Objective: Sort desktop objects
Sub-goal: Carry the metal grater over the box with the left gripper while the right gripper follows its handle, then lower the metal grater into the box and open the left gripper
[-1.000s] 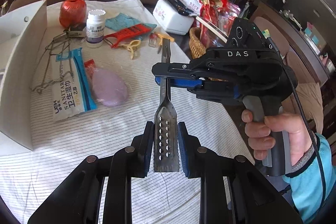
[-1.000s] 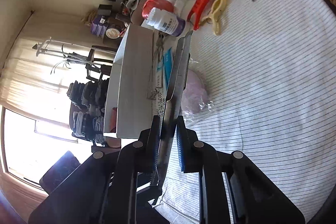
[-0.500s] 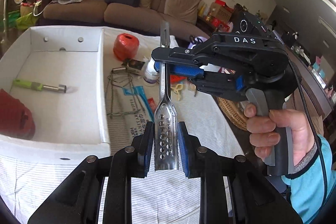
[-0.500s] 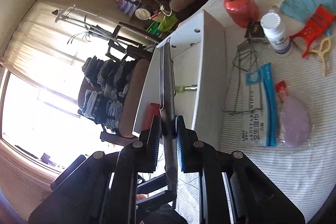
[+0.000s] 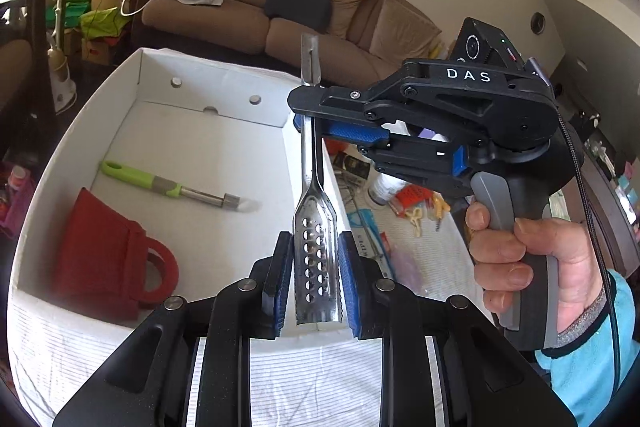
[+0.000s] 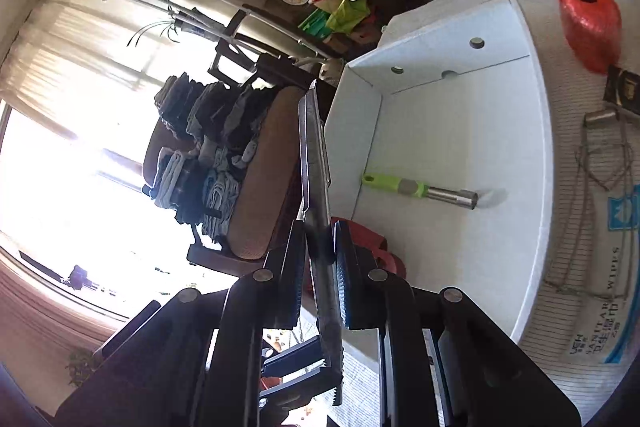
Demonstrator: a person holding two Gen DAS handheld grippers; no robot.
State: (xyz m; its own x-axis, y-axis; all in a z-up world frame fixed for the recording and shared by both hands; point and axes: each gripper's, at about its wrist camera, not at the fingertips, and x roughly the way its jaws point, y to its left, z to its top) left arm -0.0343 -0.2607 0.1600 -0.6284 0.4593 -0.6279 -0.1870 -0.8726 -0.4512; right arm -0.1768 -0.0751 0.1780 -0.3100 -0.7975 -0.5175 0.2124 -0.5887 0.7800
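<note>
Metal tongs (image 5: pixel 316 235) with a perforated end are held in the air over the near right edge of a white box (image 5: pixel 208 143). My right gripper (image 5: pixel 306 123) is shut on their handle. My left gripper (image 5: pixel 314 285) has its blue pads on either side of the perforated end with small gaps, so it is open. In the right wrist view the tongs (image 6: pixel 316 163) run edge-on between the right gripper's pads (image 6: pixel 318 259). The box (image 6: pixel 452 131) holds a green-handled corer (image 5: pixel 168 185) and a red bag (image 5: pixel 108 259).
On the striped tablecloth (image 5: pixel 320 379) right of the box lie a wet-wipes pack (image 6: pixel 600 311), a wire rack (image 6: pixel 600 167), a red twine ball (image 6: pixel 588 23), a white bottle (image 5: pixel 382 187) and a red grater (image 5: pixel 412 195). A brown sofa (image 5: pixel 280 11) stands behind.
Both grippers and the tongs have moved left from over the tablecloth to above the white box. The left gripper's pads now stand slightly off the tongs' end.
</note>
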